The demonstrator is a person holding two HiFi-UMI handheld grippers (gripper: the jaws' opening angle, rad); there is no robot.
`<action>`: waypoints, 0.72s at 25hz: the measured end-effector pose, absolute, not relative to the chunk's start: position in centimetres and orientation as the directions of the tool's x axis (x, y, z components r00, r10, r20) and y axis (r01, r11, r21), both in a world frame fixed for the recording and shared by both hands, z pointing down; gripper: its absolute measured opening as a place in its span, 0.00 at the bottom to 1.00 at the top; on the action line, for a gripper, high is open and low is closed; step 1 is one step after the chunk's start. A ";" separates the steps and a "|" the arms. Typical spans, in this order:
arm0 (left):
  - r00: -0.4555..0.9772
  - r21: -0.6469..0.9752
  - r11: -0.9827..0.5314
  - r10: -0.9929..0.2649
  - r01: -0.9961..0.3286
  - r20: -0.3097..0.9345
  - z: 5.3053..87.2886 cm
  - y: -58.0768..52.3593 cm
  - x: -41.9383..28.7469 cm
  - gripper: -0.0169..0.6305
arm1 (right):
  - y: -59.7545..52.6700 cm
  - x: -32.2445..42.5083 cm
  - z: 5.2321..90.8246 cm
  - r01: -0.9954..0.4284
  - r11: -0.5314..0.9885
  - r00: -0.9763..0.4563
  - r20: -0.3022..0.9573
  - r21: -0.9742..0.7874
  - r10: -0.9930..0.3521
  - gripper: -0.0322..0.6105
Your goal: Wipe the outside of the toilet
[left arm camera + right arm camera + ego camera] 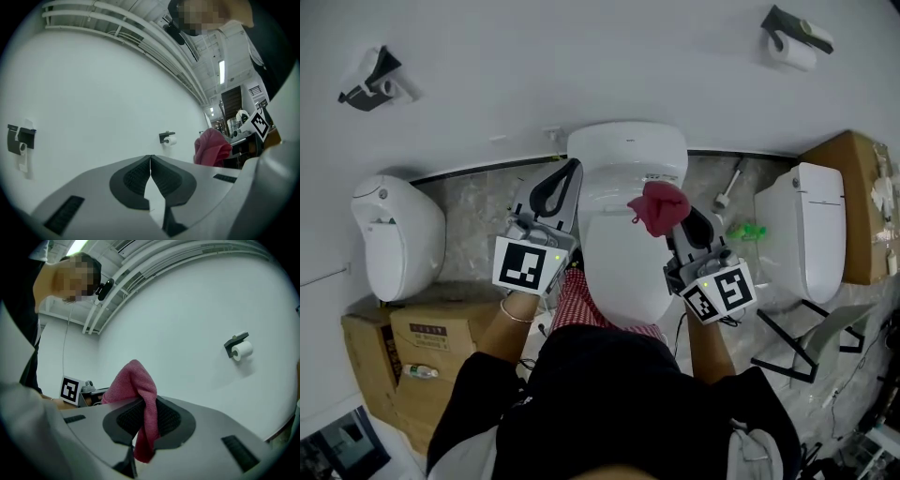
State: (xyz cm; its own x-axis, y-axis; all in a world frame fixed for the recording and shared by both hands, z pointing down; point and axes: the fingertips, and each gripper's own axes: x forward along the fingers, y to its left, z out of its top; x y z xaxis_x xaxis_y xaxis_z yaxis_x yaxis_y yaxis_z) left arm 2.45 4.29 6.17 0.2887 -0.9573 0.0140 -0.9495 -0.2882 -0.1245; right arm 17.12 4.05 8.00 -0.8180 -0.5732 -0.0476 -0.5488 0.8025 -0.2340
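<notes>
Here, red cloth in right claw.

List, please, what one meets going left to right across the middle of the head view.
Left toilet, left gripper, middle toilet, right gripper holding the red cloth, right toilet, cardboard box.

Toilet stands centre, its back to the wall. Left gripper sits just beside its left flank. Right gripper is at its right, with cloth between the jaws. Second toilet stands right, wall-hung unit left, and cardboard boxes before that unit.
</notes>
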 end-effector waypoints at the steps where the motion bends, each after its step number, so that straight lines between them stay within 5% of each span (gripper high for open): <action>1: 0.294 -0.122 -0.294 -0.956 -0.948 0.019 6.6 3.9 1.8 0.04 | 3.7 16.4 8.2 -0.551 0.800 -0.816 -0.046 -0.240 -0.576 0.15; 18: 0.311 -0.069 -0.315 -0.949 -0.947 0.056 14.2 -1.5 -5.4 0.04 | -2.1 6.4 16.0 -0.610 0.779 -0.791 0.179 -0.148 -0.585 0.15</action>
State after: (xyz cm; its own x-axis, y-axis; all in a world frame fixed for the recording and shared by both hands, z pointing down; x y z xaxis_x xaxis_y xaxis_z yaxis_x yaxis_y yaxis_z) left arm -5.41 -1.46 14.22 0.3111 -0.9487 0.0556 -0.9467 -0.3145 -0.0691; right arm 6.37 -2.10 16.02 -0.7908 -0.5854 0.1788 -0.6098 0.7786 -0.1480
